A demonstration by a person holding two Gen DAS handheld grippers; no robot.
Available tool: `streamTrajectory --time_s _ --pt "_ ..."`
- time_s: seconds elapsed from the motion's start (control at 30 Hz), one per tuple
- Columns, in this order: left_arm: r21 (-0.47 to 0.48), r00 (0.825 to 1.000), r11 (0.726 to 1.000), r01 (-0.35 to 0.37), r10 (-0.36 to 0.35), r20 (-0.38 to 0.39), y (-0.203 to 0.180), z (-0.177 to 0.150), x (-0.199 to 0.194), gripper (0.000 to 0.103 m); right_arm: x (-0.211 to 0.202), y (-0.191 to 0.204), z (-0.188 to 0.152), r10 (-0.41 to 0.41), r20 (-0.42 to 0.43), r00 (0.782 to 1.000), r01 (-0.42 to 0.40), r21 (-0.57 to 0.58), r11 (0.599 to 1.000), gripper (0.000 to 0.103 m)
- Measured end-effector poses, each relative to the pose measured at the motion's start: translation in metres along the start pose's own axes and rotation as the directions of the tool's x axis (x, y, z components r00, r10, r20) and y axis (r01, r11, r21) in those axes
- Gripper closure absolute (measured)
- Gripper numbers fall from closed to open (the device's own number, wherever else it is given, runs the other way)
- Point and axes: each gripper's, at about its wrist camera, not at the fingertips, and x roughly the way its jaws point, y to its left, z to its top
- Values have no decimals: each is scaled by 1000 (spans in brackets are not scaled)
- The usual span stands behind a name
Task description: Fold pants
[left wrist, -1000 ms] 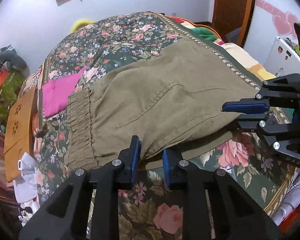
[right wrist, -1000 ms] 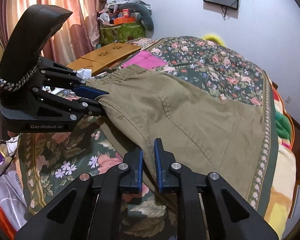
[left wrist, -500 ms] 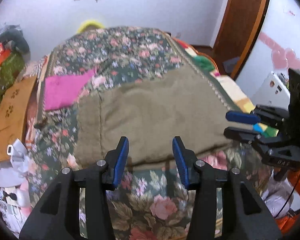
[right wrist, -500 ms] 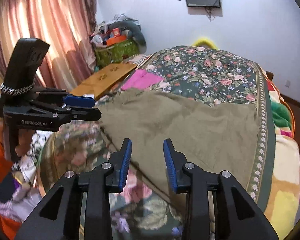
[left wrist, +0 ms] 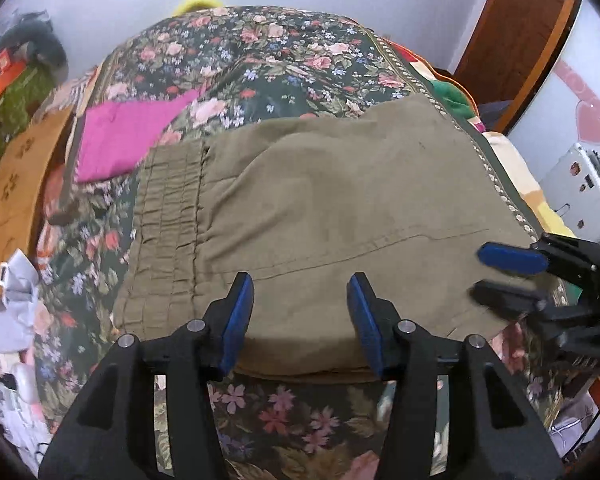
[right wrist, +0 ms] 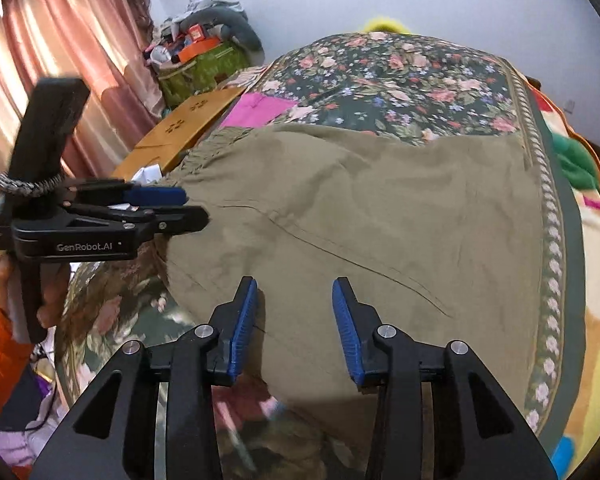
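Note:
Olive-green pants (left wrist: 324,208) lie folded in half, flat on a floral bedspread (left wrist: 260,56), with the gathered elastic waistband (left wrist: 168,224) at the left. My left gripper (left wrist: 302,320) is open and empty, just above the pants' near edge. It also shows in the right wrist view (right wrist: 172,206), open beside the waistband end. My right gripper (right wrist: 294,322) is open and empty over the pants (right wrist: 380,216) near their leg end. It also shows in the left wrist view (left wrist: 508,276) at the right.
A pink cloth (left wrist: 128,132) lies on the bed beyond the waistband. A wooden lap table (right wrist: 188,124) stands at the bed's left side, with clutter and curtains (right wrist: 60,60) behind. A colourful blanket (right wrist: 580,160) runs along the bed's right edge. A wooden door (left wrist: 516,36) stands at the back right.
Both grippers held the pants' near edge a second ago, then opened and let it go. The pants now lie flat, and both grippers have moved down closer to them.

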Motion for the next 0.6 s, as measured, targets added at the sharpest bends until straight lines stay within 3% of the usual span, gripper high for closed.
streamTrajectory --time_s 0.17,0.6 --pt "22 998 998 -58 58 23 3 -8 -7 53 -17 -20 -13 -30 -8 1000 30 50 998 67" --pt "7 994 996 -94 94 47 8 -23 -15 51 -58 -73 -58 -112 -8 994 111 212 971 64"
